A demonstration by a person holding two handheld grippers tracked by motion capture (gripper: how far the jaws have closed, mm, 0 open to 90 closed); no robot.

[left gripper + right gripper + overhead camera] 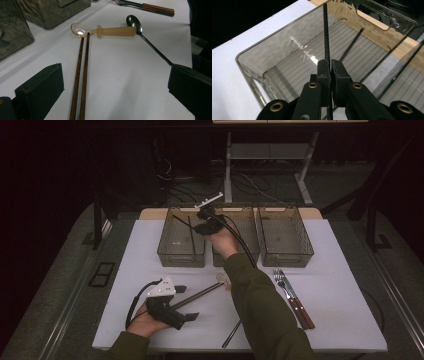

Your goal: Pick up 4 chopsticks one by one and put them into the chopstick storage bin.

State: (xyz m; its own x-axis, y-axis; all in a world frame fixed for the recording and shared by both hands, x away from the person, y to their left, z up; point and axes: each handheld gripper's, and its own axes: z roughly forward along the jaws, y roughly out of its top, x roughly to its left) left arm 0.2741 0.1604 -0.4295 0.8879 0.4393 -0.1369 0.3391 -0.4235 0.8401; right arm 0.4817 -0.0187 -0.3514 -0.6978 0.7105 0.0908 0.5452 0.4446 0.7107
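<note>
The right hand-held gripper hangs over the left bin of three smoky plastic bins at the far side of the table, its jaws pressed together on a thin black chopstick. In the right gripper view that stick runs straight up from the pinch, its long axis pointing away over the bin's ribbed floor toward the far wall with the handle slot. A second black chopstick already lies slanted inside the same bin, just to the side of the held one. The coming move looks like a release: the stick sits above the bin's open mouth and roughly lengthwise to it, so lowering and letting go should drop it beside its mate.

Nearer the person than the bin, the left hand-held gripper rests on the table with jaws spread wide and nothing in them. Ahead of it lie a pair of brown chopsticks, their axis running straight away between the jaws, an amber spoon and a dark metal spoon.
</note>
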